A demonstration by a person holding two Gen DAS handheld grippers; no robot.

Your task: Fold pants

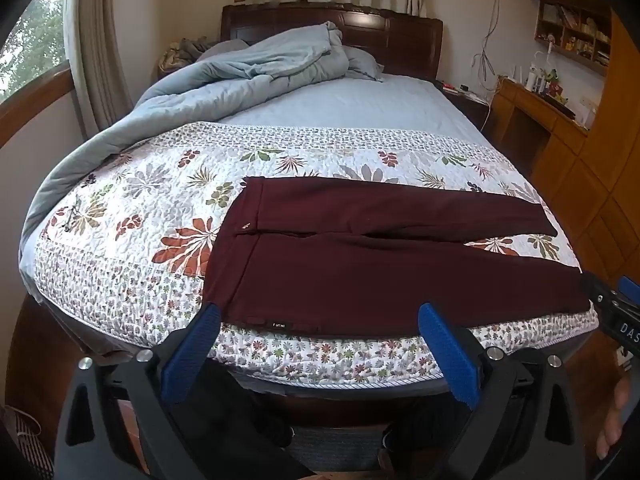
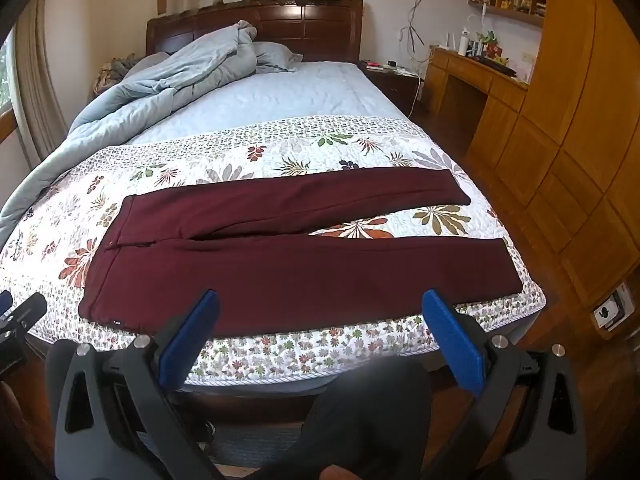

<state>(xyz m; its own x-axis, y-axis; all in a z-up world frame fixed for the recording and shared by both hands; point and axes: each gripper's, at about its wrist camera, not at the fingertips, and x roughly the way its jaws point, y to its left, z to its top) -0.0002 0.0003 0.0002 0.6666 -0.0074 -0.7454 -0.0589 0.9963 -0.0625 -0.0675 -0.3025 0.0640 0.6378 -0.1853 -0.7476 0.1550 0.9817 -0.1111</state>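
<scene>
We see maroon pants [image 2: 304,264] flat, unfolded on floral quilt [image 2: 224,152] near bed foot edge, waistband left, legs right. Small black label [image 1: 279,325] at hem, unreadable. Left gripper [image 1: 320,320] wide, empty; right gripper [image 2: 320,308] wide, empty, both short of edge.

A rumpled blue duvet [image 1: 248,76] lies beyond a floral quilt [image 1: 132,216]; wooden desk [image 2: 476,76] at right.

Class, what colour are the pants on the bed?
Dark maroon pants; the right wrist view shows them best.
</scene>
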